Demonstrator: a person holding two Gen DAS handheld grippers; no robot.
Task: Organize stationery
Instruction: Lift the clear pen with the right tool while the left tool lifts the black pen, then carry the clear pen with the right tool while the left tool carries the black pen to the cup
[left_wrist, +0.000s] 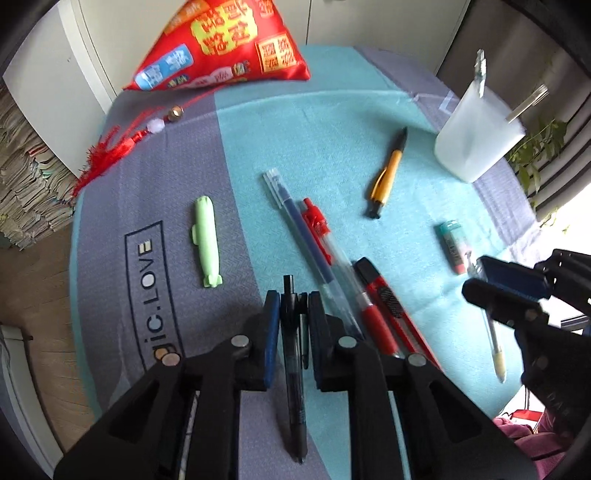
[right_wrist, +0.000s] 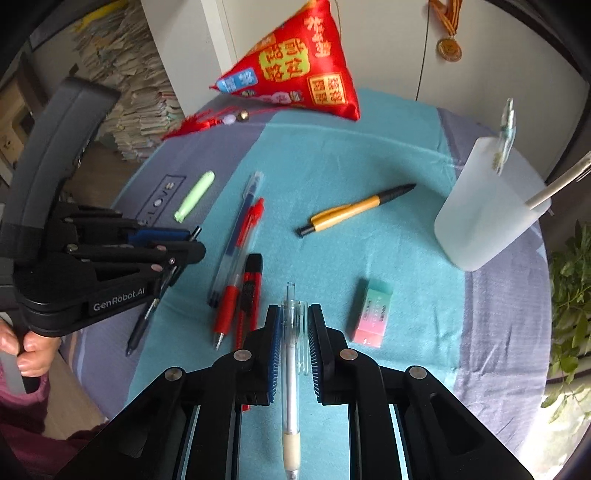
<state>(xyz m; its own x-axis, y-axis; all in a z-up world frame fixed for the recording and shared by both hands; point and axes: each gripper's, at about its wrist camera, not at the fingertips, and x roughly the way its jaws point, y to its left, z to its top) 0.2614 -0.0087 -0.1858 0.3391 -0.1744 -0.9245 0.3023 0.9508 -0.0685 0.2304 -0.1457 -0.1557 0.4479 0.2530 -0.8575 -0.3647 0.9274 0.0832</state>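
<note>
Left gripper (left_wrist: 293, 299) nearly closed, pads clamped on a black pen (left_wrist: 294, 369) — long axis runs 12 to 6 in the left wrist view, clicker end up at 12, tip at 6. Right gripper (right_wrist: 294, 312) also nearly closed, gripping a clear pen (right_wrist: 291, 373) with a cream grip; same 12-to-6 axis, tip toward 6. On the worktop (right_wrist: 388, 155): frosted cup (right_wrist: 487, 214) at 2 o'clock from the right gripper, holding two pens already. Eraser (right_wrist: 371, 314) just at 3. Orange pen (right_wrist: 354, 210) at 1, tip pointing toward 2. Red pen (right_wrist: 240, 269), blue pen (right_wrist: 238, 229) and red utility knife (right_wrist: 249, 291) bunched at 10–11, lying roughly 12 to 6. Green highlighter (right_wrist: 194, 196) farther out at 10.
</note>
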